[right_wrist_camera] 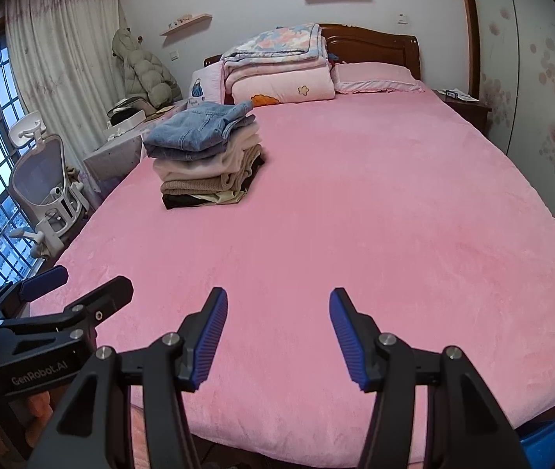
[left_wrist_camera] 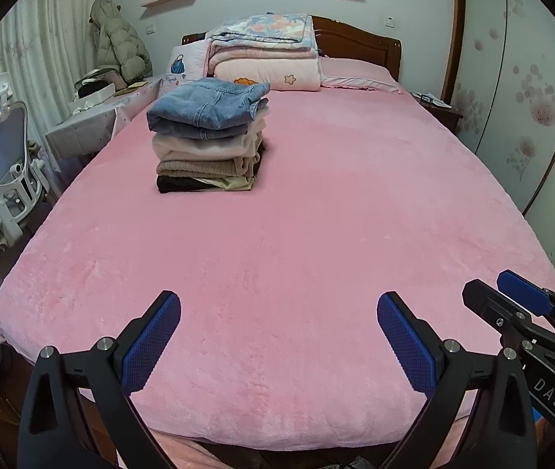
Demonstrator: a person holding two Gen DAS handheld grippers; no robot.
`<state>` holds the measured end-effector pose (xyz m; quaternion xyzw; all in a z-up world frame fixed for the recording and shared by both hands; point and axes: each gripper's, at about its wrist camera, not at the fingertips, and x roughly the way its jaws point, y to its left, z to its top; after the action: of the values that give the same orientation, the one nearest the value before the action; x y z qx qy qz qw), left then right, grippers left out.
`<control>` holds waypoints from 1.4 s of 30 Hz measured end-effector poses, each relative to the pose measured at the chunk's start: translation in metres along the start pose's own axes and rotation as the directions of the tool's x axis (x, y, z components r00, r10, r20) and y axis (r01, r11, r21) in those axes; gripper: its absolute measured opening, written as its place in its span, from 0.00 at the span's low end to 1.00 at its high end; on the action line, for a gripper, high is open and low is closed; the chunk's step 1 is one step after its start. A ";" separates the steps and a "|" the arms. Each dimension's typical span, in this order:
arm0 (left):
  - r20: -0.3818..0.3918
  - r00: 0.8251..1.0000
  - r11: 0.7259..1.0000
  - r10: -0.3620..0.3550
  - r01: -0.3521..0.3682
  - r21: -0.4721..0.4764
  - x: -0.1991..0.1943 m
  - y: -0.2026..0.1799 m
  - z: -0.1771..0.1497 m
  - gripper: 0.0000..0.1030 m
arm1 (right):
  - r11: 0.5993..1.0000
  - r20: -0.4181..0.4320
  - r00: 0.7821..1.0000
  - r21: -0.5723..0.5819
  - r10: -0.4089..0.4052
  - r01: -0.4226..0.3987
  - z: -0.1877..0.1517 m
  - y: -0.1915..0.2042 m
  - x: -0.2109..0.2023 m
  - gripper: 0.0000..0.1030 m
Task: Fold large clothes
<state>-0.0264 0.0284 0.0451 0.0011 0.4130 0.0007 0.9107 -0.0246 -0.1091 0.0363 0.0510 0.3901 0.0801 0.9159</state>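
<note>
A stack of folded clothes (left_wrist_camera: 209, 136), denim on top, then cream, tan and black pieces, sits on the pink bed (left_wrist_camera: 297, 234) toward the far left; it also shows in the right wrist view (right_wrist_camera: 205, 156). My left gripper (left_wrist_camera: 279, 305) is open and empty above the bed's near edge. My right gripper (right_wrist_camera: 277, 301) is open and empty too, beside the left one. The right gripper shows at the right edge of the left wrist view (left_wrist_camera: 511, 297). The left gripper shows at the lower left of the right wrist view (right_wrist_camera: 82, 281).
Folded quilts (left_wrist_camera: 265, 54) and a pink pillow (left_wrist_camera: 355, 72) lie at the wooden headboard (left_wrist_camera: 359, 45). A white office chair (left_wrist_camera: 4, 164) and a cluttered side table (left_wrist_camera: 90, 117) stand left of the bed. A nightstand (left_wrist_camera: 439, 111) and wardrobe (left_wrist_camera: 531, 117) are on the right.
</note>
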 end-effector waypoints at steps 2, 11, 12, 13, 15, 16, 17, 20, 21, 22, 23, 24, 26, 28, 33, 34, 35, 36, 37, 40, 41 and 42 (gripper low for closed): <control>-0.001 1.000 1.000 -0.004 0.004 0.002 0.000 -0.003 -0.001 0.98 | 1.000 0.006 1.000 -0.002 -0.004 0.004 -0.001 0.000 -0.002 0.53; -0.016 1.000 1.000 -0.014 0.014 0.009 0.003 -0.008 -0.005 0.98 | 1.000 0.009 1.000 0.006 -0.015 0.015 -0.005 -0.002 -0.006 0.53; -0.017 1.000 1.000 -0.015 0.015 0.008 0.003 -0.008 -0.005 0.98 | 1.000 0.009 1.000 0.006 -0.017 0.017 -0.005 -0.003 -0.007 0.53; -0.018 1.000 1.000 -0.016 0.016 0.007 0.004 -0.007 -0.005 0.98 | 1.000 0.009 1.000 0.004 -0.020 0.020 -0.005 -0.003 -0.007 0.53; -0.020 1.000 1.000 -0.014 0.014 0.007 0.004 -0.007 -0.004 0.98 | 1.000 0.012 1.000 -0.002 -0.027 0.027 -0.006 -0.002 -0.009 0.53; -0.020 1.000 1.000 -0.013 0.013 0.008 0.004 -0.007 -0.005 0.98 | 1.000 0.013 1.000 -0.004 -0.028 0.028 -0.006 -0.002 -0.009 0.53; -0.020 1.000 1.000 -0.012 0.012 0.009 0.004 -0.007 -0.005 0.97 | 1.000 0.012 0.999 -0.006 -0.029 0.029 -0.006 -0.002 -0.009 0.53; -0.022 1.000 1.000 -0.009 0.009 0.008 0.005 -0.007 -0.005 0.98 | 0.999 0.012 0.999 -0.010 -0.033 0.033 -0.006 -0.001 -0.010 0.53; -0.023 1.000 1.000 -0.008 0.009 0.008 0.005 -0.007 -0.005 0.98 | 0.999 0.012 0.999 -0.011 -0.035 0.035 -0.006 -0.001 -0.010 0.53; -0.023 1.000 1.000 -0.008 0.008 0.009 0.004 -0.008 -0.006 0.98 | 0.999 0.012 0.999 -0.014 -0.037 0.037 -0.006 -0.001 -0.010 0.53; -0.023 1.000 1.000 -0.008 0.008 0.009 0.004 -0.008 -0.006 0.97 | 0.999 0.012 0.999 -0.014 -0.037 0.037 -0.006 -0.001 -0.010 0.53; -0.023 1.000 1.000 -0.008 0.009 0.009 0.004 -0.008 -0.007 0.97 | 0.999 0.013 0.999 -0.016 -0.040 0.041 -0.007 -0.001 -0.011 0.53; -0.025 1.000 1.000 -0.007 0.007 0.008 0.004 -0.009 -0.008 0.98 | 0.999 0.015 0.999 -0.020 -0.045 0.045 -0.007 -0.001 -0.011 0.53; -0.029 1.000 1.000 -0.005 0.005 0.007 0.004 -0.009 -0.010 0.97 | 0.999 0.015 0.999 -0.022 -0.048 0.048 -0.009 0.000 -0.012 0.53; -0.041 0.999 1.000 -0.004 0.004 0.004 0.005 -0.008 -0.012 0.98 | 0.998 0.018 0.999 -0.032 -0.048 0.048 -0.010 0.002 -0.014 0.53; -0.043 0.999 1.000 -0.004 0.004 0.003 0.005 -0.008 -0.012 0.98 | 0.998 0.019 0.999 -0.035 -0.048 0.048 -0.011 0.003 -0.015 0.53; -0.045 0.999 1.000 -0.003 0.003 0.002 0.005 -0.008 -0.013 0.97 | 0.998 0.020 0.999 -0.037 -0.047 0.048 -0.011 0.004 -0.015 0.53; -0.045 0.999 1.000 -0.003 0.003 0.002 0.005 -0.009 -0.013 0.98 | 0.998 0.022 0.999 -0.039 -0.047 0.048 -0.012 0.004 -0.016 0.53; -0.045 0.999 1.000 -0.003 0.003 0.002 0.004 -0.008 -0.014 0.97 | 0.998 0.023 0.999 -0.041 -0.048 0.048 -0.011 0.006 -0.016 0.53; -0.046 0.999 1.000 -0.003 0.003 0.001 0.004 -0.008 -0.014 0.97 | 0.998 0.024 0.999 -0.044 -0.049 0.050 -0.011 0.006 -0.017 0.53; -0.046 0.999 1.000 -0.004 0.004 0.001 0.004 -0.008 -0.014 0.97 | 0.998 0.023 0.999 -0.042 -0.047 0.048 -0.011 0.006 -0.017 0.53; -0.046 0.999 1.000 -0.004 0.004 0.000 0.003 -0.008 -0.014 0.98 | 0.998 0.023 0.999 -0.043 -0.049 0.050 -0.011 0.006 -0.017 0.53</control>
<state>-0.0347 0.0201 0.0332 0.0005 0.4339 -0.0013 0.9010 -0.0448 -0.1058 0.0415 0.0222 0.3791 0.0655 0.9227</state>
